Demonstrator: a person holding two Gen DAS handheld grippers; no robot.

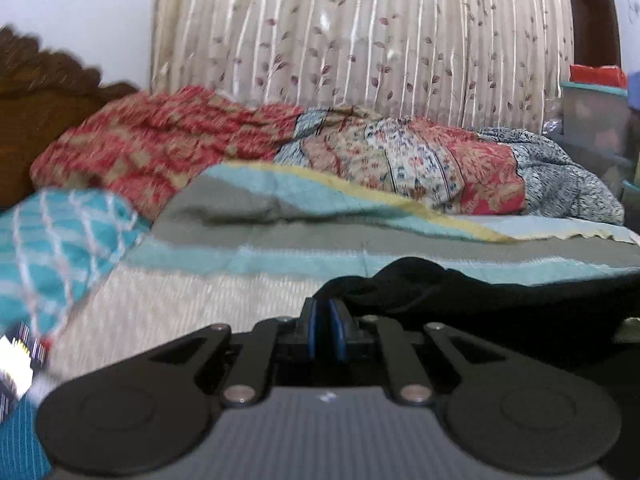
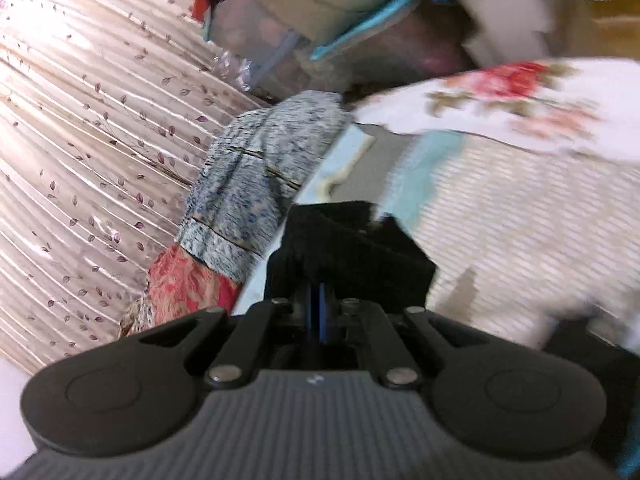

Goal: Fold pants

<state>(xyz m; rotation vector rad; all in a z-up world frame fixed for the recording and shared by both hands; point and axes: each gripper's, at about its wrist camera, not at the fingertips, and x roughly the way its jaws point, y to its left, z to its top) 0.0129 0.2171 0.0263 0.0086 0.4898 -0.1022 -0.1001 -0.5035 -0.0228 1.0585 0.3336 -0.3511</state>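
The black pants (image 1: 480, 300) stretch to the right from my left gripper (image 1: 325, 308) over the cream ribbed bedspread (image 1: 180, 300). The left gripper's blue pads are pressed together on a bunched edge of the pants. In the right wrist view, my right gripper (image 2: 320, 280) is shut on another black edge of the pants (image 2: 352, 248), held above the bedspread (image 2: 520, 220). The view is tilted and blurred. The rest of the pants is hidden below both grippers.
A rumpled patchwork quilt (image 1: 320, 152) lies along the bed's far side by a leaf-print curtain (image 1: 360, 40). A teal pillow (image 1: 60, 240) is at the left, a wooden headboard (image 1: 40, 108) behind. A floral white cloth (image 2: 520, 100) and stacked plastic bins (image 2: 300, 32) show in the right wrist view.
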